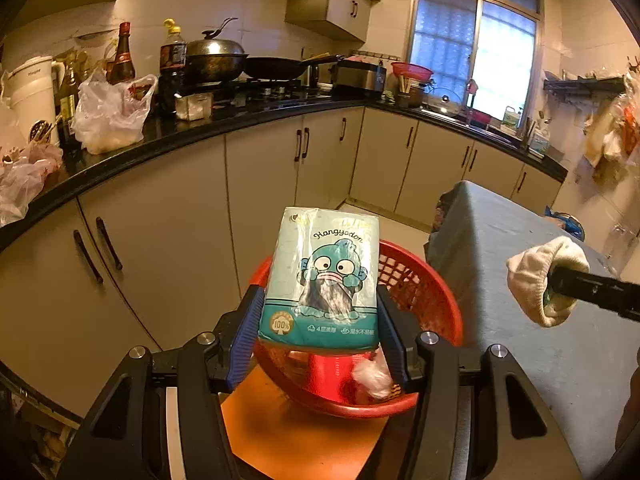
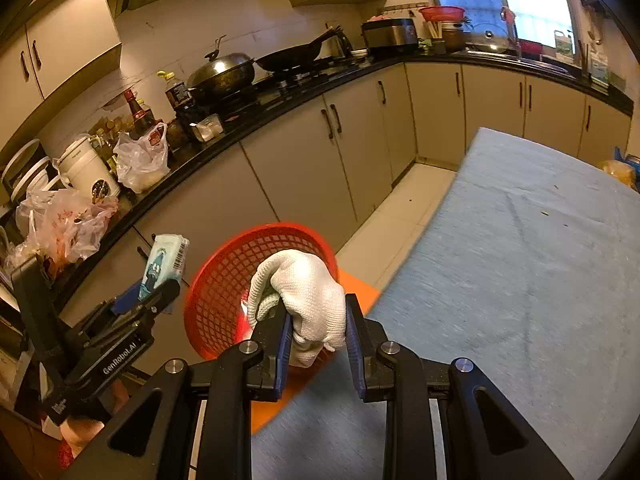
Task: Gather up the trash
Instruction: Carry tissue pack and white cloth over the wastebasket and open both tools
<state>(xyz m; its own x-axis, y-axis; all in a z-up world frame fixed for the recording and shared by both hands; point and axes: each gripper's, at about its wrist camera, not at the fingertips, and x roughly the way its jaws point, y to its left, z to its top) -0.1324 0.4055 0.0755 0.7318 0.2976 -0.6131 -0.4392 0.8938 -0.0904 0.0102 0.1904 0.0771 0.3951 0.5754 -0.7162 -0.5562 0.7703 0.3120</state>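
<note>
- The left gripper (image 1: 318, 316) has its blue pads pressed on both sides of a teal tissue pack (image 1: 320, 276), jaws only as wide as the pack, which stands upright between them.
- In the left wrist view the pack hangs in front of and above the red basket (image 1: 424, 300); the basket sits at about 5 o'clock from the pack, on an orange stool (image 1: 296, 428).
- The right gripper (image 2: 318, 336) is squeezed nearly shut on a bunched white cloth (image 2: 304, 292), which bulges out above the jaws.
- In the right wrist view the red basket's mesh lies at about 10 o'clock from the cloth, just beyond it, so the cloth looks to be near or over the rim.
- A crumpled white wad (image 1: 372, 376) already lies inside the basket, low at its near side, so some trash seems collected.
- The grey-blue counter (image 2: 520, 260) to the right looks almost bare apart from small crumbs; a yellowish thing in blue wrap at its far edge I cannot identify.
- My judgement: the task is well advanced. Both held items are not yet dropped; what is left is bringing each over the basket's mouth and letting go.
</note>
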